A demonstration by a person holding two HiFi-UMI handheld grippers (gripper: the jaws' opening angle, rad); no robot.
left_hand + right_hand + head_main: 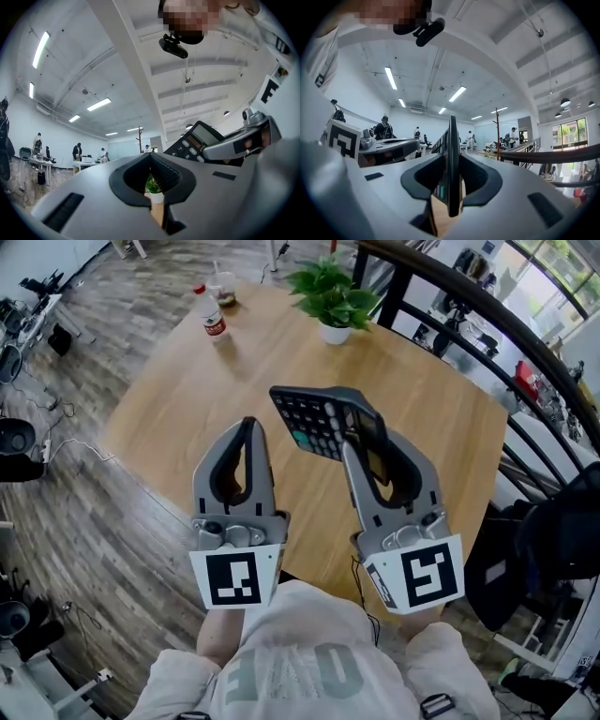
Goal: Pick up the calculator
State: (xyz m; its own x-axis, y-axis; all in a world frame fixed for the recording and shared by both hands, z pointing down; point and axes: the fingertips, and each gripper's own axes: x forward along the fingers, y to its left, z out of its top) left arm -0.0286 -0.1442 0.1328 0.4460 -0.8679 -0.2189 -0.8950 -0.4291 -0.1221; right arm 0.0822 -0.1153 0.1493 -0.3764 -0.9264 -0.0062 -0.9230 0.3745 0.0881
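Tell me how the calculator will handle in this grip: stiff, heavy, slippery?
The calculator is probably stiff: it juts flat from the right hand-held gripper without sagging. It looks thin, so likely light. Pinched at one edge, mostly overhanging, it may pivot or slip if swung fast.

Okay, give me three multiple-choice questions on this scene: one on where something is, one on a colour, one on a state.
1. Where is the calculator? A: in the left gripper. B: in the right gripper. C: in neither.
2. What colour is the plant pot? A: white. B: black. C: red.
3. How do the left gripper's jaws stand? A: wide apart. B: together, empty. C: closed on the plant pot.
Answers: B, its edge sits between the right jaws; A, it shows white; B, the tips meet with nothing between.
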